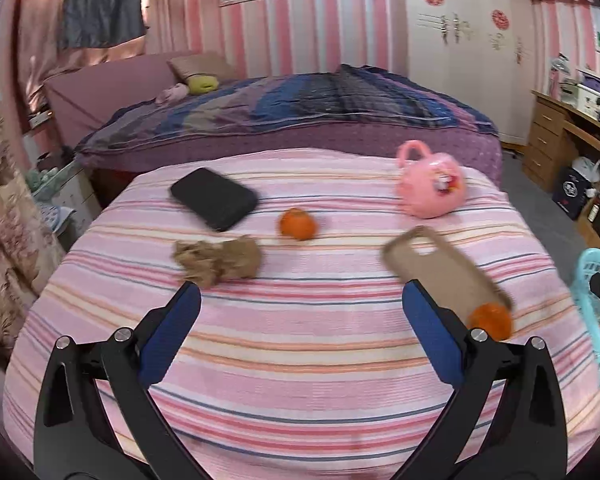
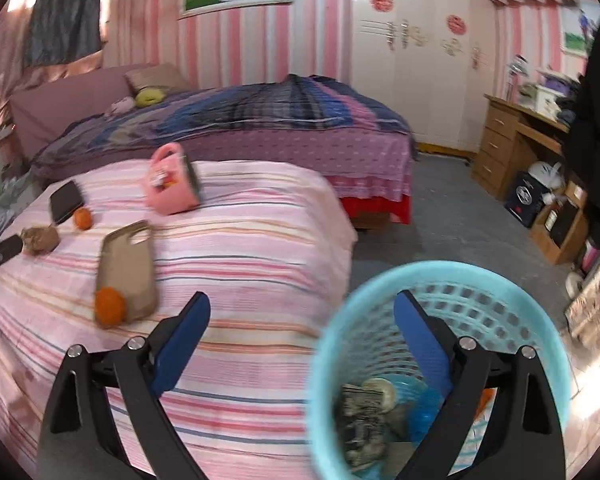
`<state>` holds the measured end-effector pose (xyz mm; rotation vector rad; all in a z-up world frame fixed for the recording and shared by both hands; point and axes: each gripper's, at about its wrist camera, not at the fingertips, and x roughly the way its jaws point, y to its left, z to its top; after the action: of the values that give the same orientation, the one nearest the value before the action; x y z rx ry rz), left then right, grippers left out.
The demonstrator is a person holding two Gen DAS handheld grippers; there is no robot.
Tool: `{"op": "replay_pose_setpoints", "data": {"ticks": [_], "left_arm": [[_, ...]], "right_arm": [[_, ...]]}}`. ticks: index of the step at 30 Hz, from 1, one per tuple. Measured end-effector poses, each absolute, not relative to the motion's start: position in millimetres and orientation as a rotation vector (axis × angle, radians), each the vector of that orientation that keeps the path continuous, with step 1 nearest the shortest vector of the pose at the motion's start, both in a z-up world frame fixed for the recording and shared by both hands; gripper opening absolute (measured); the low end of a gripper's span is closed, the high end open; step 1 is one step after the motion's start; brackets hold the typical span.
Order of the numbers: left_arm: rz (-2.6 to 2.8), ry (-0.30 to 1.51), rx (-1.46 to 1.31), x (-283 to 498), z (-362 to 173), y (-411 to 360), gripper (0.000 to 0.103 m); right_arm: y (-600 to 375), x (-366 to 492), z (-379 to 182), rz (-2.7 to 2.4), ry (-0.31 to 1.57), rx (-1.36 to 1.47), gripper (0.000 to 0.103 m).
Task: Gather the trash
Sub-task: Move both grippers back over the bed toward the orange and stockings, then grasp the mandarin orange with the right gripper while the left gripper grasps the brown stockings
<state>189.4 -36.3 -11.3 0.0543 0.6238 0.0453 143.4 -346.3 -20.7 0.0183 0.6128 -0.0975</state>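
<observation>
Both my jaws gape empty; basket (image 2: 440,360) lower right holds some trash, crumpled paper (image 1: 218,260) left of centre remains.

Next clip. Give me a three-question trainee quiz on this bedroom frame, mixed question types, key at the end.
1. True or false: the left gripper holds the crumpled brown paper.
2. How many orange fruits lie on the striped bed cover?
3. The blue basket is: A) on the bed, B) beside the bed, under the right gripper, C) on the desk.

Key: 1 false, both grippers are open and empty. 2 two. 3 B.
</observation>
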Motion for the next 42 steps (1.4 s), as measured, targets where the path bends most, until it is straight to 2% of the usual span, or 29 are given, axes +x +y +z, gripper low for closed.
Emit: {"op": "replay_pose_setpoints", "data": {"ticks": [10,17,19,22,23,27,39,42], "left_arm": [[0.117,0.671,0.017,193.6,-26.6,23.7,0.097],[0.13,0.683,-0.023,196.4,-28.6,38.7,0.098],[0.133,0.683,-0.025,197.6,-29.0,40.8,0.098],[0.134,0.685,-0.028,199.7,-29.8,42.4,0.097],[0.135,0.686,-0.028,200.3,-30.1,43.2,0.097],[0.142,0.686,-0.031,201.9,-30.6,48.4,0.097],[0.178,0.741,-0.065,237.7,-45.2,76.4,0.097],[0.191,0.753,-0.089,254.4,-49.9,82.4,0.093]], "right_arm": [[-275.5,155.7,-30.7,0.039,0.631,-0.011,0.091],[-242.6,165.9,-37.8,0.093,0.662,-0.061,0.09],[-233.6,170.0,-41.4,0.113,0.683,-0.078,0.083],[-226.9,176.6,-46.1,0.144,0.718,-0.087,0.057],[-226.6,176.4,-46.5,0.148,0.719,-0.086,0.054],[-223.8,176.8,-47.0,0.192,0.72,-0.07,0.03],[-232.8,205.7,-35.3,0.173,0.637,-0.052,0.027],[-235.1,209.0,-36.9,0.168,0.638,-0.052,0.027]]}}
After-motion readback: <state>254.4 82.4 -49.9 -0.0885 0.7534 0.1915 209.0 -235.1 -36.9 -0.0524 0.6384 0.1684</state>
